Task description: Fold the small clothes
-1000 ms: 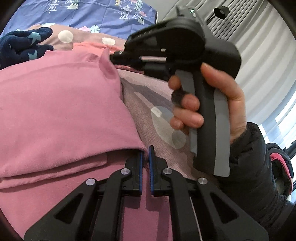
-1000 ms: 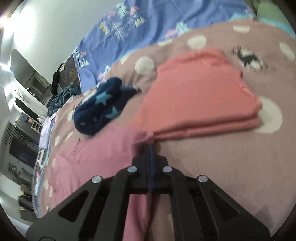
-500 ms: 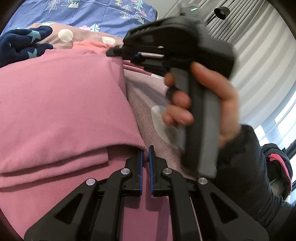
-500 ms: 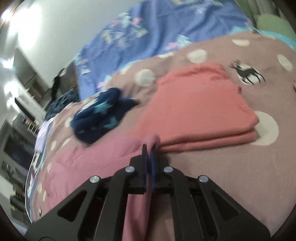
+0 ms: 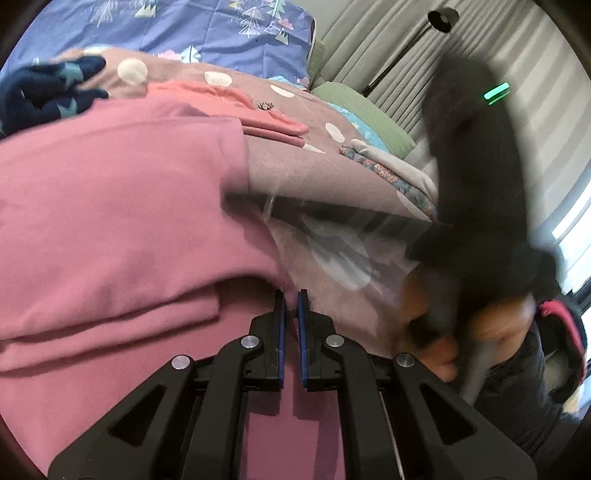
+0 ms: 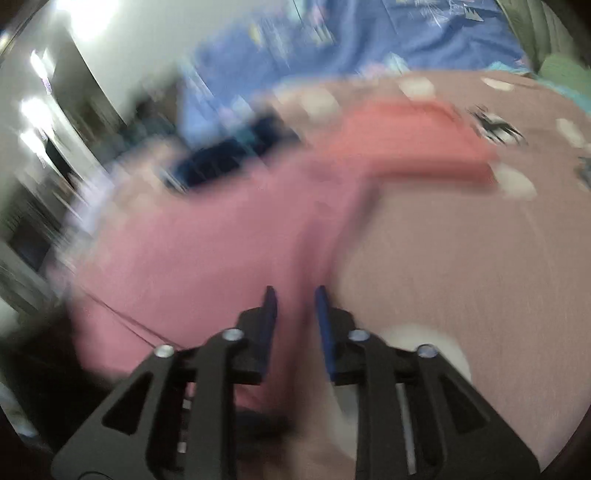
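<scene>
A pink garment [image 5: 110, 206] lies folded over on the mauve dotted bedspread [image 5: 325, 173]. My left gripper [image 5: 290, 299] is shut on its near right corner, jaws almost together. In the right wrist view, which is blurred, my right gripper [image 6: 295, 299] has its jaws apart over the pink garment's [image 6: 207, 243] right edge, with cloth between them but not clamped. The right gripper and hand show as a dark blur [image 5: 476, 206] at the right of the left wrist view.
A folded coral garment [image 5: 236, 107] lies beyond the pink one. A navy star-print garment [image 5: 44, 92] lies far left. A blue patterned sheet [image 5: 192, 29] is at the back. Green pillows [image 5: 354, 110] and curtains stand to the right.
My right gripper has opened, let go of the pink garment's far corner and swung back toward me and to the right. The fold now lies flat. My left gripper has stayed shut in place.
</scene>
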The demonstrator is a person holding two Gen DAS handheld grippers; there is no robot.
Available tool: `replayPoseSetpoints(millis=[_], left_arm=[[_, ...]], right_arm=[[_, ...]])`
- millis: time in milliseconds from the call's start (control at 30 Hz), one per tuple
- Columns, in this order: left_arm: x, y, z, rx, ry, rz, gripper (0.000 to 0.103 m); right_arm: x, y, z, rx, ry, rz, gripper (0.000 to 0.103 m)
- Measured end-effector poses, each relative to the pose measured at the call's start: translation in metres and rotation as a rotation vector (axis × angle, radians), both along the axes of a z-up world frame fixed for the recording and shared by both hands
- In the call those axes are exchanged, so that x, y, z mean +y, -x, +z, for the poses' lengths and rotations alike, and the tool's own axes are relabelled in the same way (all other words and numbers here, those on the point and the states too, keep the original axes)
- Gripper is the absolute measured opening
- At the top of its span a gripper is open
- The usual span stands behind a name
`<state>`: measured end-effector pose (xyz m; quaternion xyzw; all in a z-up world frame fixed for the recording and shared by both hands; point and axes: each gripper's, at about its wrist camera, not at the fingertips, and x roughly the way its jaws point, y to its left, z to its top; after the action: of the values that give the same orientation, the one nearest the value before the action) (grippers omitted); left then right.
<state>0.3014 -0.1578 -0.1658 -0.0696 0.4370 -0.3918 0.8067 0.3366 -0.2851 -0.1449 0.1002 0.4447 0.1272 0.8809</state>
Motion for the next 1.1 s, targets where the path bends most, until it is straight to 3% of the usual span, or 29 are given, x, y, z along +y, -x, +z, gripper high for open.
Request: replayPoseSetpoints(millis=[67, 100, 167, 300, 367, 433, 500, 600, 767, 867, 1100], left_arm=[[0.014, 0.020, 0.008, -0.012, -0.058, 0.000, 0.010], [0.025, 0.031, 0.012, -0.024, -0.083, 0.003, 0.017], [0.057, 0.060, 0.023, -0.084, -0.156, 0.034, 0.033], [0.153, 0.116, 0.044, -0.213, -0.268, 0.213, 0.051], [0.207, 0.142, 0.049, -0.246, -0.319, 0.343, 0.053], [0.249, 0.158, 0.048, -0.225, -0.341, 0.435, 0.053], [0.289, 0.179, 0.043, -0.183, -0.347, 0.529, 0.053], [0.324, 0.208, 0.031, -0.127, -0.335, 0.574, 0.053], [0.345, 0.248, 0.003, -0.063, -0.321, 0.527, 0.053], [0.346, 0.265, -0.001, -0.082, -0.295, 0.508, 0.053], [0.357, 0.281, -0.002, -0.051, -0.203, 0.489, 0.053]], right_arm=[[-0.002, 0.016, 0.004, -0.042, 0.013, -0.027, 0.020], [-0.006, 0.028, 0.012, -0.048, -0.008, -0.066, 0.022], [-0.010, 0.056, 0.025, -0.080, -0.047, -0.096, 0.043], [-0.006, 0.127, 0.031, -0.084, -0.033, -0.037, 0.044], [-0.007, 0.160, 0.025, -0.061, -0.059, -0.022, 0.044], [-0.009, 0.192, 0.019, -0.048, -0.087, -0.023, 0.044], [-0.004, 0.219, 0.018, -0.041, -0.100, -0.028, 0.044], [0.003, 0.257, 0.021, -0.031, -0.143, -0.011, 0.044], [0.012, 0.298, 0.014, 0.029, -0.191, 0.038, 0.044], [0.017, 0.320, 0.006, 0.051, -0.189, 0.040, 0.044], [0.016, 0.360, 0.002, 0.091, -0.304, 0.050, 0.044]])
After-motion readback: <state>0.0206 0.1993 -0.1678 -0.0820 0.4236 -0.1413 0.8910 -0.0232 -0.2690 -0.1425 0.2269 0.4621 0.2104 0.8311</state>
